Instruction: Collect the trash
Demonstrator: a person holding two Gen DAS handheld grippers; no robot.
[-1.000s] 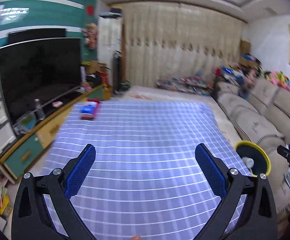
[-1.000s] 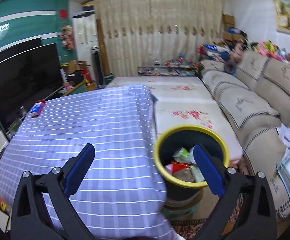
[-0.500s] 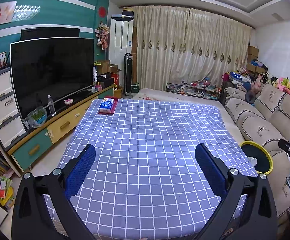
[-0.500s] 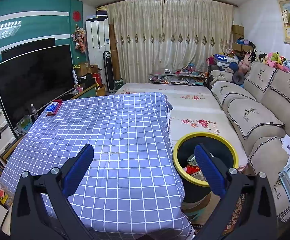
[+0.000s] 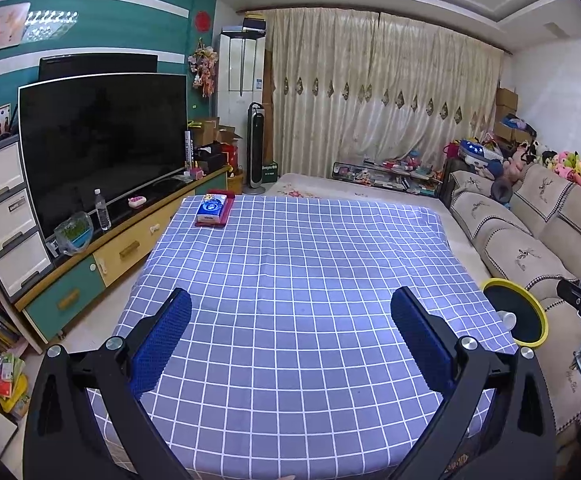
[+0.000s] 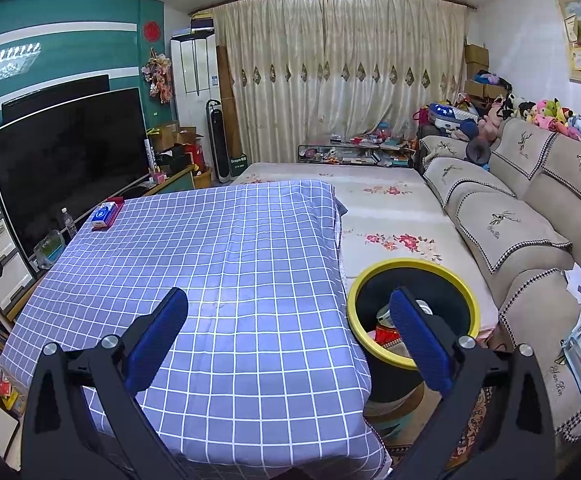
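Hovering over a blue-and-white checked tablecloth (image 5: 298,280), the left gripper (image 5: 290,336) and right gripper (image 6: 288,332) each hold two textured blue pads wide apart, empty. One round black bin with a yellow rim (image 6: 412,268) stands beside the table, trash (image 6: 384,332) inside. One tissue pack (image 5: 211,209) lies at the far corner.

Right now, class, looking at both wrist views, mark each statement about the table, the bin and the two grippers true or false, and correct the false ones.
1. The left gripper is open and holds nothing. True.
2. The right gripper is clamped on a wrapper. False: it is open and holds nothing.
3. The yellow-rimmed bin already has rubbish in it. True.
4. The bin stands on the checked tablecloth. False: it stands on the floor beside the table, towards the sofa.
5. The blue tissue pack lies at the near edge of the table. False: it lies at the far corner, on the television side.
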